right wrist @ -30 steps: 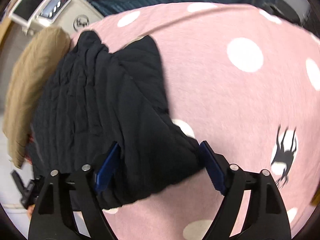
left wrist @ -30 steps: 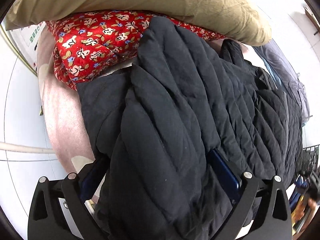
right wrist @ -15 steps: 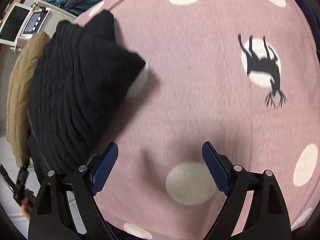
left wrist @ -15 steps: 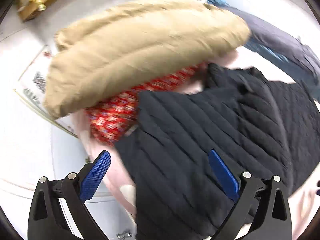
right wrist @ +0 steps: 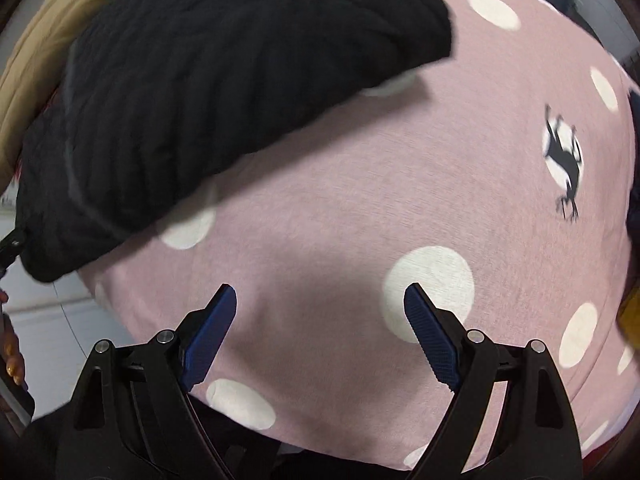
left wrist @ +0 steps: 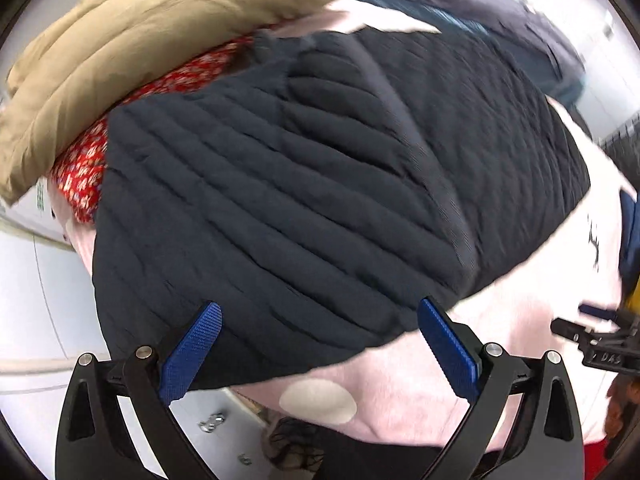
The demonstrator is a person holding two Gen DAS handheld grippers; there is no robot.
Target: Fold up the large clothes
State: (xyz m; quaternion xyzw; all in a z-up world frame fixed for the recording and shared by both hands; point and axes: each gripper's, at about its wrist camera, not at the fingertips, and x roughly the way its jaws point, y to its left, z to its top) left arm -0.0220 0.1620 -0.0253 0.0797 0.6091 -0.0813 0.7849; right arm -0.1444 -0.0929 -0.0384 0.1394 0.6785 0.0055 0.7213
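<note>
Jacket (left wrist: 320,184) lies folded ahead of my left tongs (left wrist: 320,352); my right tongs (right wrist: 320,328) also gape empty.

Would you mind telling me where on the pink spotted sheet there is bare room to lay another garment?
Free: the pink sheet between the folded black jacket and the deer print. Crowded: beyond the jacket, where a tan quilt lies over red floral fabric.

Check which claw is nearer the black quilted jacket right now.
Left. The left claw is open at the black quilted jacket, its fingertips overlapping the near hem. The right claw is open over the pink polka-dot sheet, clear of the jacket.
</note>
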